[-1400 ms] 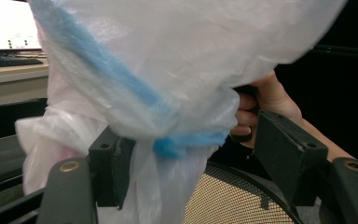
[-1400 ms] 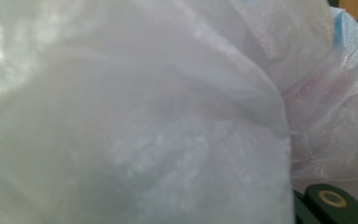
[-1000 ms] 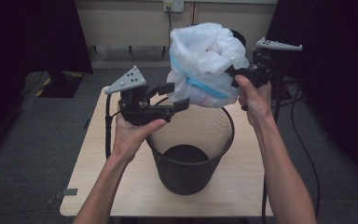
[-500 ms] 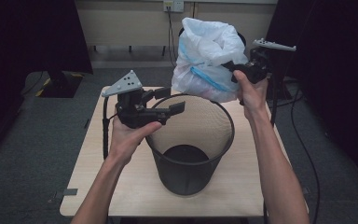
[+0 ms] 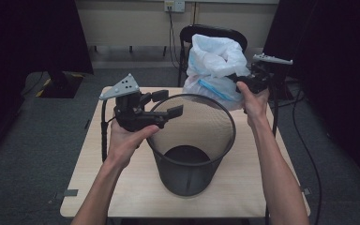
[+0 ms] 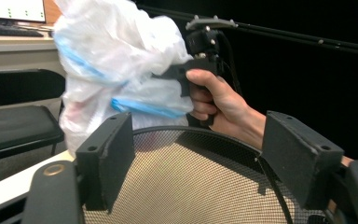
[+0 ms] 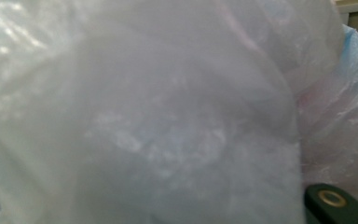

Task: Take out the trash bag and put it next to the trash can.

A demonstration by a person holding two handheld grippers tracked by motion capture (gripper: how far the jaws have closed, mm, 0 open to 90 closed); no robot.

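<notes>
A: How far along is the work judged to be?

B: The bag point(image 5: 214, 65) is held by the right gripper point(image 5: 243, 83), its jaws closed on the plastic, beyond the far rim of the bin point(image 5: 192, 140). The bin looks bare inside, so the bag is taken as lifted out, or not yet fitted; which of the 2 cannot be told. It is not yet set down anywhere.

A: And the left gripper point(image 5: 168, 104)?

B: Its jaws are spread wide, with nothing between them, poised over the bin's near-left rim.

A: What is changed from 1 second ago?

B: The bag has been carried lower and farther back, away from the left gripper. The left gripper has barely been moved.
</notes>
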